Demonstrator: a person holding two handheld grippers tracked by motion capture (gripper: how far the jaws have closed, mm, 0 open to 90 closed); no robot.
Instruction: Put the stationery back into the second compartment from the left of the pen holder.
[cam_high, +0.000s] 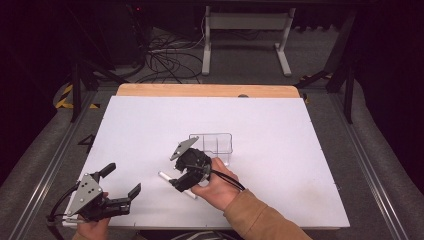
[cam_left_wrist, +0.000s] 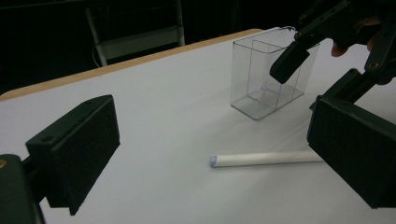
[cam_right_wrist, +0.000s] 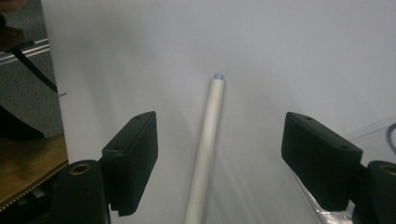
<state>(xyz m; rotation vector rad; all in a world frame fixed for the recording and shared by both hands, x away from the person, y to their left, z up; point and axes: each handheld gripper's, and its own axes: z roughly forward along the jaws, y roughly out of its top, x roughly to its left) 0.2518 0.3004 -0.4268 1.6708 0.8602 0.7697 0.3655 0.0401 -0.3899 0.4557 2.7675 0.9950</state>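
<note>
White stick (cam_high: 177, 185) is lying flat on the tabletop (cam_high: 280, 165), lower centre of the high view, not yet lifted. I am straddling it with my right tongs (cam_right_wrist: 219, 154), jaws apart and clear of it. Clear box (cam_high: 212, 143) is waiting just beyond, empty. My left tongs (cam_high: 122, 182) are idling apart, lower left.

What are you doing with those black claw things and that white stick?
A person holds a claw-like gripper in each hand. The right gripper is over the white stick lying flat on the white table, jaws open on either side of it, not touching yet. The left gripper waits open near the table's front edge. A clear plastic box stands nearby.
</note>
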